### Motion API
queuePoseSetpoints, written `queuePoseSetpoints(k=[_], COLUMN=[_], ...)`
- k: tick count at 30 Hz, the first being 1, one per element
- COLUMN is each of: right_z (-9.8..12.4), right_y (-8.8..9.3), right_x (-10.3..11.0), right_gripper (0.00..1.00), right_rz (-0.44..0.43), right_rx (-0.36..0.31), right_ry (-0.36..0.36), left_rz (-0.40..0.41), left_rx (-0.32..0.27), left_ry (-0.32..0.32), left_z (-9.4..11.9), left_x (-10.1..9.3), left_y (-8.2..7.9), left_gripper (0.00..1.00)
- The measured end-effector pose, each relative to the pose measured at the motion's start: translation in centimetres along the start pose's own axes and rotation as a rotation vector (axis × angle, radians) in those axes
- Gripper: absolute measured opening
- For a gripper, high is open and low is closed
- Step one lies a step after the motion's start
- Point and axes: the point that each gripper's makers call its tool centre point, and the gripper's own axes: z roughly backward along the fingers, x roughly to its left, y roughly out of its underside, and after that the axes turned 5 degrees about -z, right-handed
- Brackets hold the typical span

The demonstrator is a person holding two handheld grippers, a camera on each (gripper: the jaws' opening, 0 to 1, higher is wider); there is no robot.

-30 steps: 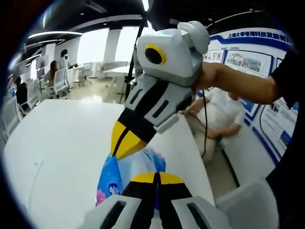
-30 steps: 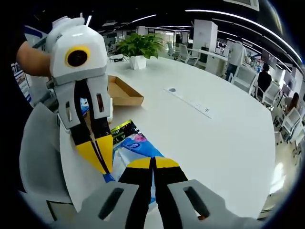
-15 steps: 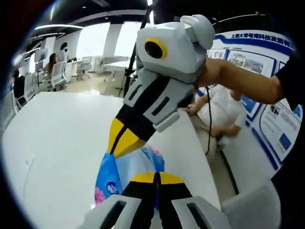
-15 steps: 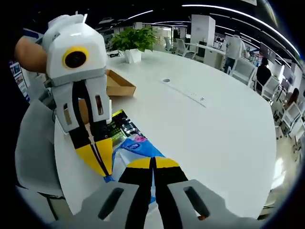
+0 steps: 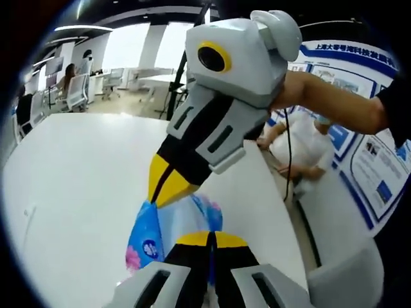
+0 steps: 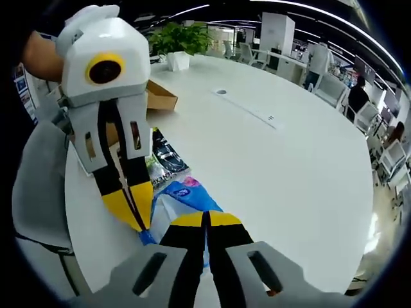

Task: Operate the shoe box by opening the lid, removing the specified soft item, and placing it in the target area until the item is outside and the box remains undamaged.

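A soft blue, white and pink pack (image 5: 168,224) hangs over the white table (image 5: 70,179), held from two sides. My left gripper (image 5: 210,237) is shut on its near end. My right gripper (image 5: 167,187) reaches in from the upper right, its yellow tips shut on the pack's far edge. In the right gripper view the pack (image 6: 187,196) sits between my right gripper (image 6: 207,219) and the left gripper (image 6: 133,209), which comes in from the left. The open brown shoe box (image 6: 160,96) lies behind on the table (image 6: 289,167).
A black and green packet (image 6: 164,157) lies flat between the box and the pack. A potted plant (image 6: 178,43) stands at the table's far end. A grey chair (image 6: 37,186) sits by the table edge. A seated person (image 5: 302,147) is beyond the table's right edge.
Both grippers keep their hold on the pack. Both views have shifted, with the table looking lower. In the right gripper view the black packet now shows apart from the pack.
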Motion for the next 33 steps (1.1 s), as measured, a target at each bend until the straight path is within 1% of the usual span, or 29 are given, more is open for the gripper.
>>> queuePoseSetpoints(k=[1, 5, 8, 13, 21, 33], right_z=[-0.1, -0.2, -0.3, -0.4, -0.4, -0.6], right_y=[0.2, 0.7, 0.7, 0.6, 0.6, 0.5], right_x=[-0.4, -0.7, -1.1, -1.4, -1.9, -1.9], right_gripper=[0.0, 0.0, 0.0, 0.0, 0.0, 0.0], right_rz=[-0.004, -0.005, -0.007, -0.009, -0.011, -0.001], right_rx=[0.002, 0.008, 0.0, -0.004, -0.009, -0.004], right_ry=[0.004, 0.012, 0.022, 0.032, 0.043, 0.045], left_rz=[0.0, 0.01, 0.017, -0.002, -0.017, -0.014], left_rx=[0.001, -0.005, -0.014, -0.013, -0.006, 0.002], left_ry=[0.001, 0.0, 0.002, -0.004, -0.012, -0.018], left_z=[-0.1, -0.6, -0.9, -1.1, -0.9, -0.8], left_x=[0.0, 0.0, 0.1, 0.3, 0.4, 0.7], left_y=[0.0, -0.3, -0.7, -1.0, -0.9, -0.3], left_gripper=[0.0, 0.0, 0.0, 0.0, 0.0, 0.0])
